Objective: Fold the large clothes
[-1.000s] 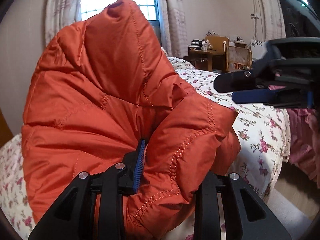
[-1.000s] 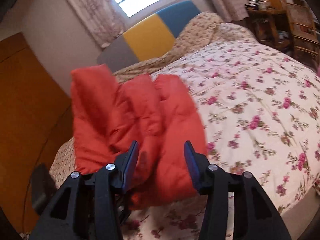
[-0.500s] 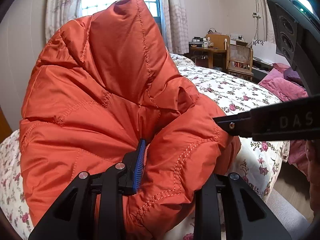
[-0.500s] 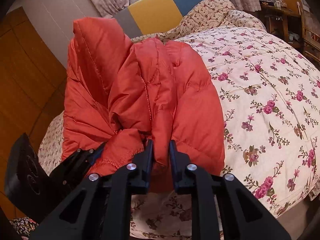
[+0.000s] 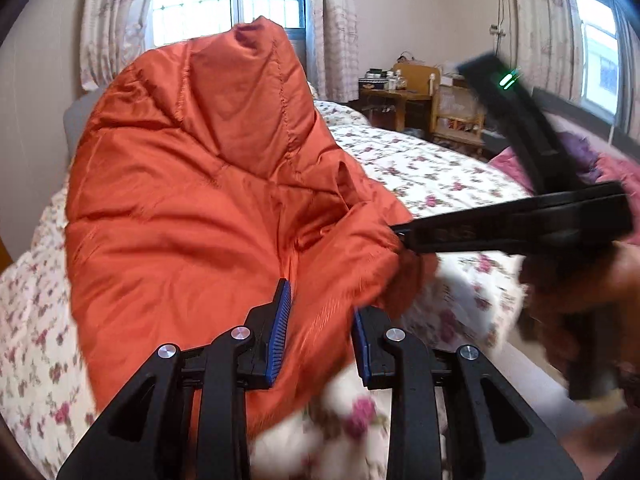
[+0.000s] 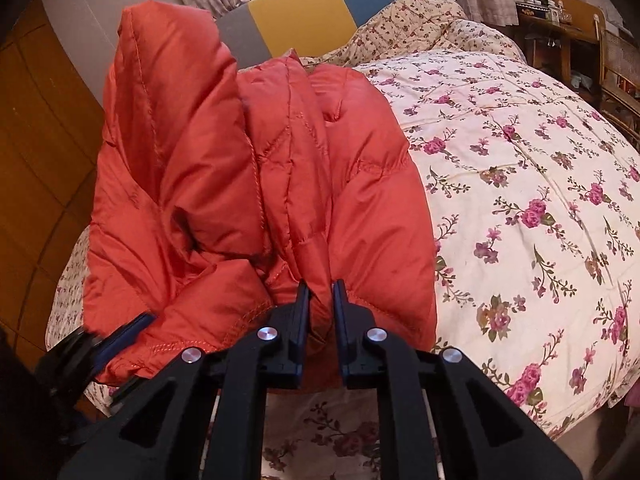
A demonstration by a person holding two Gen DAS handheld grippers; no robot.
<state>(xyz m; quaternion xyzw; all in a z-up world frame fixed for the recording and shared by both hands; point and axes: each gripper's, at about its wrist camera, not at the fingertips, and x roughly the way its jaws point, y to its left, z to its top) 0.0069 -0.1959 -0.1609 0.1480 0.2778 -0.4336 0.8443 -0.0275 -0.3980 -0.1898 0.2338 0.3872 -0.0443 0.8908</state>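
**A:** Start at the left tongs (image 5: pixel 320 334). What's different from a second ago?

**B:** They were pinched on a thick fold of the orange padded jacket (image 5: pixel 208 200); now the blue pads stand apart, with the cloth lying loosely between them and blurred, as if sliding out. I'd call that a release.

**A:** And the right tongs (image 6: pixel 321 300)?

**B:** The reverse. A second ago they hung apart above the bed; now they're clamped on a ridge of the jacket's near hem, fabric squeezed in the narrow slot between the pads.

**A:** So a handover.

**B:** That's my reading. The right side now carries the hem alone, and the left is free to take a new hold.

**A:** Where's the jacket itself?

**B:** Heaped at the near-left corner of the bed (image 6: pixel 520 184), on the floral quilt, one puffy section standing up towards the headboard (image 6: pixel 316 8). Bunched, not flat, so the folding looks barely begun.

**A:** Risk?

**B:** Slippery shell; a single grip may let it slide.
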